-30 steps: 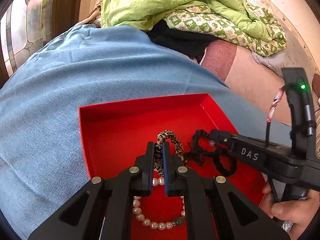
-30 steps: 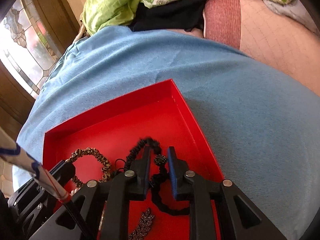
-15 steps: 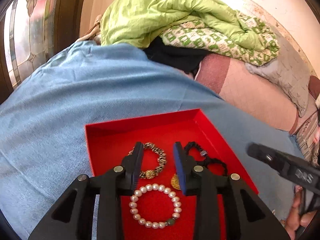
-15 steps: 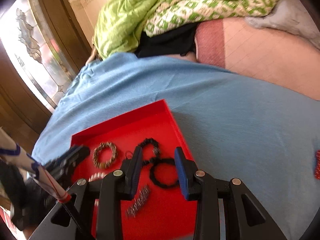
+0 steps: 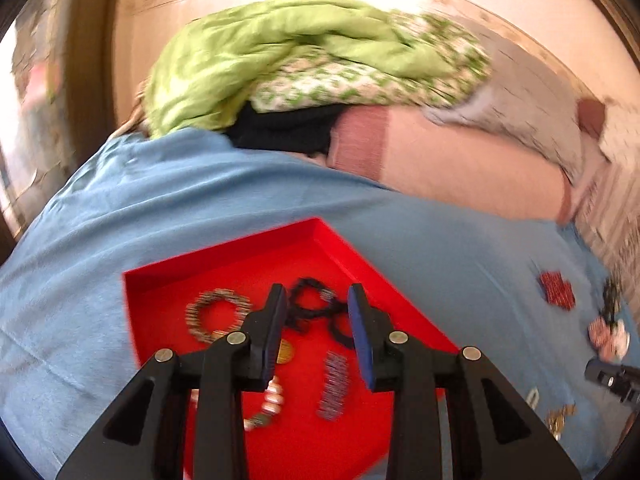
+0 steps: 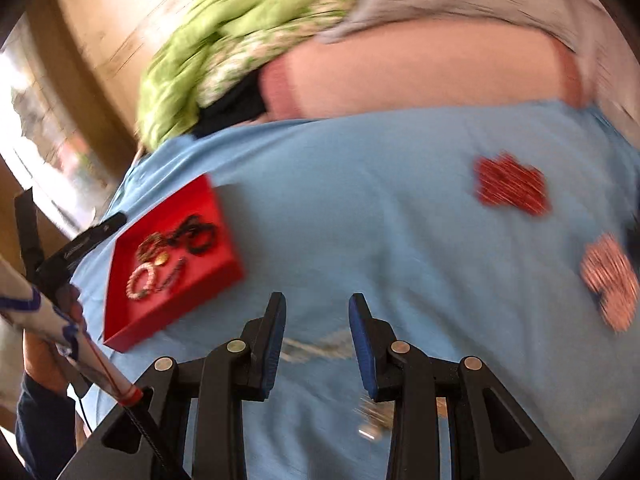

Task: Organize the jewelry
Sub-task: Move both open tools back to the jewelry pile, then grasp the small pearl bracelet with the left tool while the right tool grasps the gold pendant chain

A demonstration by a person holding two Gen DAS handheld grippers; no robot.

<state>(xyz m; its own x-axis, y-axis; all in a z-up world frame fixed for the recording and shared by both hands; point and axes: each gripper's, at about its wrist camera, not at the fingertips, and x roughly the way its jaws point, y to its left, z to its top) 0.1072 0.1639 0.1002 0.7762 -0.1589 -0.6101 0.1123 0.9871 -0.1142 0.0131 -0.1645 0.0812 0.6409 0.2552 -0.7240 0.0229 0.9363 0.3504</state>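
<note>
A red tray [image 5: 224, 256] lies on a blue cloth [image 5: 160, 200]. In it are a leopard-pattern bracelet [image 5: 218, 316], a black cord bracelet [image 5: 316, 312], a pearl bracelet [image 5: 268, 400] and a dark sparkly piece [image 5: 334, 384]. My left gripper [image 5: 318, 328] is open and empty above the tray. My right gripper [image 6: 318, 332] is open and empty over the cloth, right of the tray [image 6: 224, 216]. A pale chain [image 6: 316, 350] lies between its fingers on the cloth. A red bead piece [image 6: 510, 190] and a pink bead piece [image 6: 610, 280] lie farther right.
A green quilt [image 5: 288, 52] and black cloth [image 5: 288, 128] are heaped behind the blue cloth. A pink mattress [image 5: 460, 160] runs to the right. Small gold pieces [image 5: 560, 420] lie on the cloth near the right gripper's tip [image 5: 612, 376]. A window [image 6: 36, 132] is at left.
Both grippers have opened, let go of their bracelets and lifted away. The right gripper has swung right, off the tray, over the cloth. Both views are motion-blurred now.
</note>
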